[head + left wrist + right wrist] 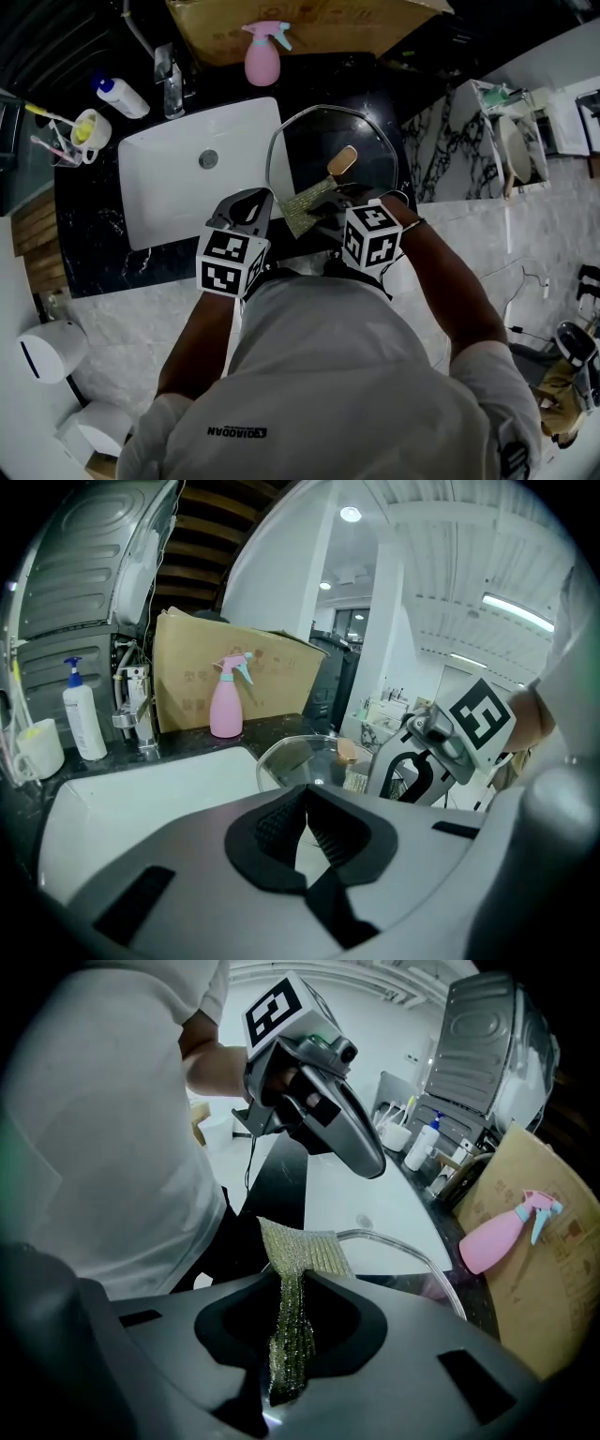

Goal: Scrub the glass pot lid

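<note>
Scrub cloth [292, 1269] between right fingers [345, 1326], at near rim of glass lid [319, 136]

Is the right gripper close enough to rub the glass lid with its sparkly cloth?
Probably yes. The right gripper is shut on the scrubbing cloth, which lies right at the glass lid's near rim, and nothing sits between them. The left gripper is off to the side.

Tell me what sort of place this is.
Probably a bathroom washstand: a white basin set in a dark marble counter, a chrome faucet behind it, and a cup holding toothbrushes beside a pump bottle.
</note>
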### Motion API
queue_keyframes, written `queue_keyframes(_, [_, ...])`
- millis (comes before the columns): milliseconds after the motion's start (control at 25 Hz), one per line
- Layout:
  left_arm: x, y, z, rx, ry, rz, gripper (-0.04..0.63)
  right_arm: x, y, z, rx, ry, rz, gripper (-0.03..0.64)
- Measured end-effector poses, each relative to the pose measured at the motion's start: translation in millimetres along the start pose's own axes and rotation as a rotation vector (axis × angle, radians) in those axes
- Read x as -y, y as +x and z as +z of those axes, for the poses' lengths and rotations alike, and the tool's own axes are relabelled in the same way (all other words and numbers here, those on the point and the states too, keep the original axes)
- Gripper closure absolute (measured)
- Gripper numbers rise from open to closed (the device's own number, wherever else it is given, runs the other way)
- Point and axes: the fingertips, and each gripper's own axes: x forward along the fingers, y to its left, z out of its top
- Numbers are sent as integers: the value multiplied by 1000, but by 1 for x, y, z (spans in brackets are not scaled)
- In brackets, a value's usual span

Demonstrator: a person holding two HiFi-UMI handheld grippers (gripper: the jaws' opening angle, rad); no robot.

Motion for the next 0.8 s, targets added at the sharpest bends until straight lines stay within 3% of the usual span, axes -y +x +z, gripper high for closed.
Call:
queue_keyframes(400, [25,18,10,-10,43,-66,580,-18,-11,-14,34,62,5,525])
queue_keyframes(800, [40,28,12,-33,99,-127,580,-30,-18,-23,99,239,-56,525])
